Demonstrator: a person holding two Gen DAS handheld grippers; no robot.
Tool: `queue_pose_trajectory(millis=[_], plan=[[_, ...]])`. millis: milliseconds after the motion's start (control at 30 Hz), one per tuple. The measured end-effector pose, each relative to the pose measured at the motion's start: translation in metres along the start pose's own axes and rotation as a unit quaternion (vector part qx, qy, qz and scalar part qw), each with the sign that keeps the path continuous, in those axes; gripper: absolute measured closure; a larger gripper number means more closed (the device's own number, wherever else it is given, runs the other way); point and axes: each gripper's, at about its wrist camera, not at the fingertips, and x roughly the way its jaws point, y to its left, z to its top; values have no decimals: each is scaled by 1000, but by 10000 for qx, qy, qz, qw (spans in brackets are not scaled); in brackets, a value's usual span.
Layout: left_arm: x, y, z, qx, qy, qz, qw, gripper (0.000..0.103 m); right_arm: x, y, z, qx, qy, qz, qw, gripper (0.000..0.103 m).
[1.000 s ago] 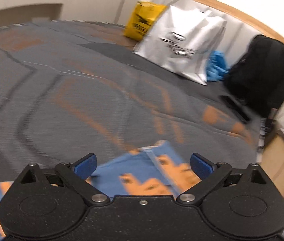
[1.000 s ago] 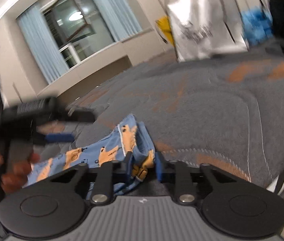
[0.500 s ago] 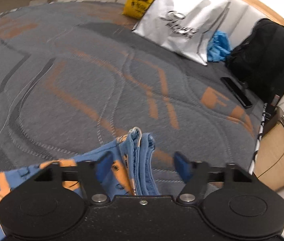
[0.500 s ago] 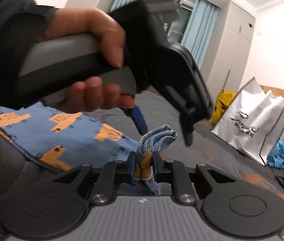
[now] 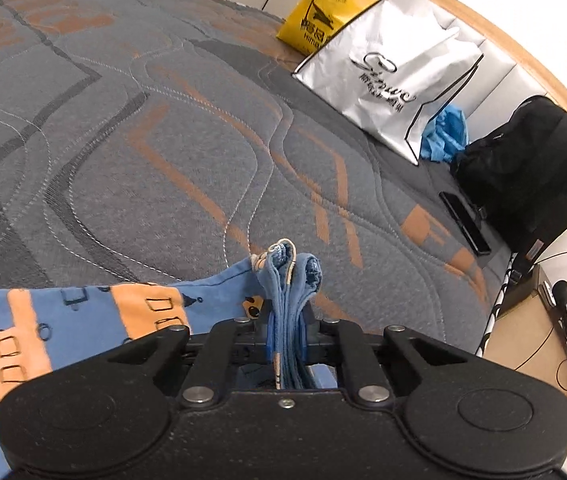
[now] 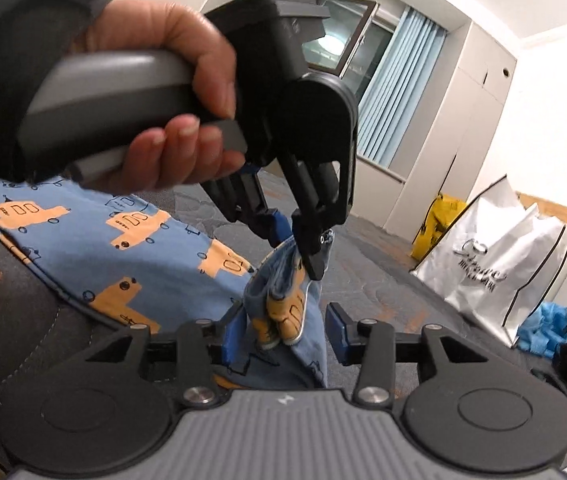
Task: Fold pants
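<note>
The left tongs [image 5: 287, 334] have just been closing and now pinch a bunched corner of the pants [image 5: 83, 320]; the gathered folds stick up between the two fingers, while the rest of the blue cloth with orange trucks spreads away to the left over the grey and orange bed [image 5: 163, 140]; in the right wrist view the same left tongs [image 6: 303, 240], held in a hand [image 6: 171, 92], clamp that bunch from above. The right tongs [image 6: 283, 338] have just been opening; their blue pads [image 6: 337, 334] stand apart on either side of the hanging bunch, the right one clear of the cloth, the left one close against it. Far right on the bed lean a silver bag [image 5: 395, 76], a yellow bag [image 5: 319, 20] and a black backpack [image 5: 531, 168].
</note>
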Motion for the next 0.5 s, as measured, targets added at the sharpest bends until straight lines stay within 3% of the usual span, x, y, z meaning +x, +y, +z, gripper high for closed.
queue_pose_trajectory(millis=[33, 100, 300, 500], plan=[[-6, 2, 0, -3, -36, 1, 10000, 91, -2, 3, 2, -71, -63, -32, 10000, 73], [-20, 7, -1, -33, -95, 13, 9999, 91, -7, 8, 7, -138, -185, -13, 9997, 81], [-72, 37, -14, -81, -364, 255, 9990, 91, -26, 21, 29, -7, -574, 615, 9965, 84], [-115, 86, -38, -310, -489, 593, 9966, 91, -30, 58, 47, 27, -643, 1433, 9876, 84]])
